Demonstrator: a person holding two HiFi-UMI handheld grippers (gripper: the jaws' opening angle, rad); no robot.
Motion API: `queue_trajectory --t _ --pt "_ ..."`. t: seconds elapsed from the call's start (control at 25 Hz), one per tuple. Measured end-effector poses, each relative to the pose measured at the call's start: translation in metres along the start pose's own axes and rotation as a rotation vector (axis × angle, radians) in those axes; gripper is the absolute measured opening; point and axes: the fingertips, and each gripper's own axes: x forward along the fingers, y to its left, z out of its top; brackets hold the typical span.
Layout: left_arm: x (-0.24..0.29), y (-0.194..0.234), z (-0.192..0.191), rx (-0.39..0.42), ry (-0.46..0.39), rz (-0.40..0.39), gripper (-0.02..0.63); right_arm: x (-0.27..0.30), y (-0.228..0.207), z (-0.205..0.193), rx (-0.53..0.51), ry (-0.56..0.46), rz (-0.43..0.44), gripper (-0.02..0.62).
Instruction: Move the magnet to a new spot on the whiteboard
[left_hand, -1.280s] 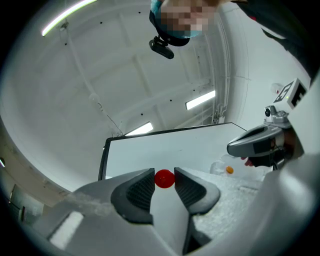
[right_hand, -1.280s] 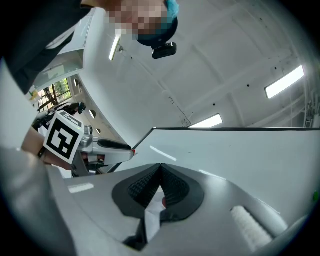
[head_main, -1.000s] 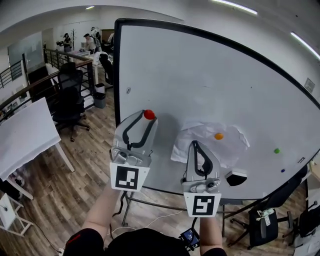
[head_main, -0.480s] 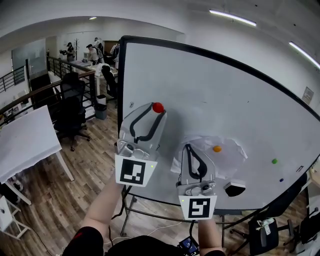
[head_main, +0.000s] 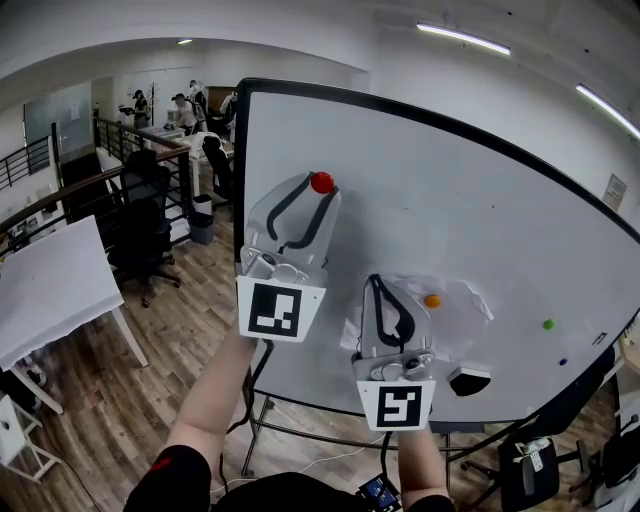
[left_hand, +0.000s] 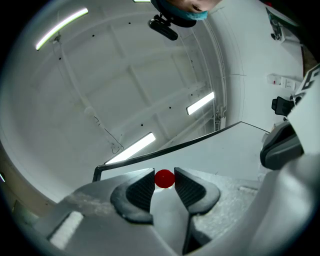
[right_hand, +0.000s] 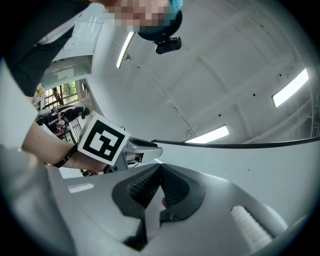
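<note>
In front of the whiteboard (head_main: 480, 200), the head view shows both my grippers raised toward its surface. My left gripper (head_main: 318, 190) is the higher one, over the board's upper left area, with the red magnet (head_main: 321, 182) at its tips. My right gripper (head_main: 378, 285) is lower and further right, its tips at the left edge of a crumpled white sheet (head_main: 460, 315) that carries an orange magnet (head_main: 432, 300). Only this view shows the green magnet (head_main: 547, 324) well to the right and the board eraser (head_main: 470, 378) near the bottom edge.

The left gripper view shows the grip itself. The red magnet (left_hand: 164, 178) sits between my ribbed pads (left_hand: 141, 190), close to their tips. Both pads press on it, so the jaws stand partly spread and pinch it. No view settles whether the magnet touches the board.

The right gripper view shows my right gripper (right_hand: 160, 170) with its jaws pressed together, tips meeting, nothing between them. This view alone shows the left gripper's marker cube (right_hand: 102, 140) from the side.
</note>
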Motion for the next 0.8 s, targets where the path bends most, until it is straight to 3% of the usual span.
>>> queue_trajectory --t 0.4,0.8 --pt "0.024 0.012 -0.011 0.029 0.035 0.028 0.132 0.017 -0.009 0.01 -0.005 -0.033 0.009 0.002" --pt "0.039 0.012 -0.019 0.071 0.063 0.048 0.132 0.019 -0.012 0.003 0.058 -0.048 0.014 0.002"
